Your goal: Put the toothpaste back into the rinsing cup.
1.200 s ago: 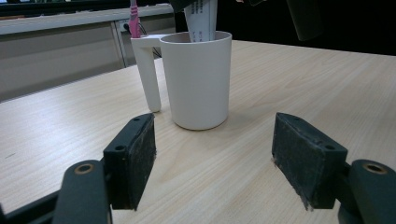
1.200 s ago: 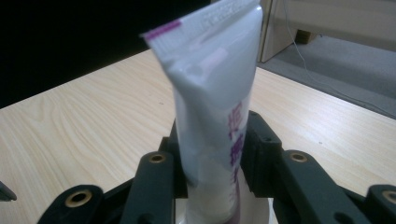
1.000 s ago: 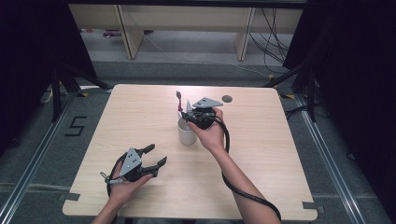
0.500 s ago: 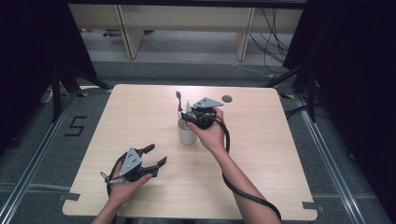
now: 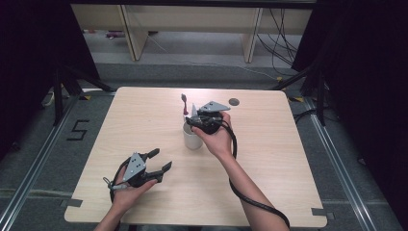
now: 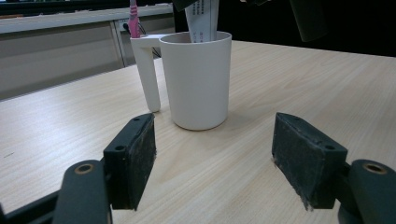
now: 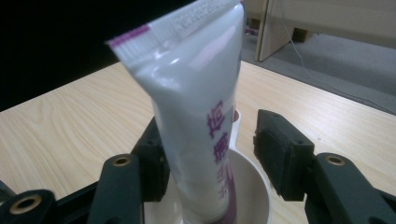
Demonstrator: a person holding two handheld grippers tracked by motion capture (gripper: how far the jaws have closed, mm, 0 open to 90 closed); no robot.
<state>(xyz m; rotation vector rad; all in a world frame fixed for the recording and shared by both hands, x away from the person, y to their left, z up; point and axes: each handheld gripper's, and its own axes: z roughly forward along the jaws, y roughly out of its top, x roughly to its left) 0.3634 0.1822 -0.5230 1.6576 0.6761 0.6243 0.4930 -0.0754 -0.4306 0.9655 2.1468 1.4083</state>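
Right gripper (image 5: pixel 193 119) sits right over the white mug (image 5: pixel 192 137), mid-table. Its jaws have just been opening: in the right gripper view the toothpaste tube (image 7: pixel 201 112) stands between them, left pad close against it or just touching, right pad clearly off with a visible gap. So not pinching any more; looks like a release. The tube stands in the mug with the crimped end up, leaning a bit, bottom end down in the mug. My read: it was lowered in upright so the mug wall props it once the jaws let go.

A pink toothbrush (image 5: pixel 184 103) pokes up from the far side of the mug; in the left gripper view it shows behind the handle. Can't tell whether it leans on the rim or on the tube.

Left gripper (image 5: pixel 159 167) is parked on the near-left part of the table, well apart from the mug, jaws spread, nothing between them. Its camera looks level across the tabletop at the mug (image 6: pixel 196 79), handle turned to that view's left. It seems to be kept clear so it doesn't crowd the right hand (image 5: pixel 217 139), while pointing at the mug if steadying is needed.

Small dark round spot (image 5: pixel 234 101) on the table (image 5: pixel 288 168) beyond the right gripper; can't tell what it is.

Risk as I judge it: lifting the gripper away with the left pad close against the tube could drag it or tip the mug.
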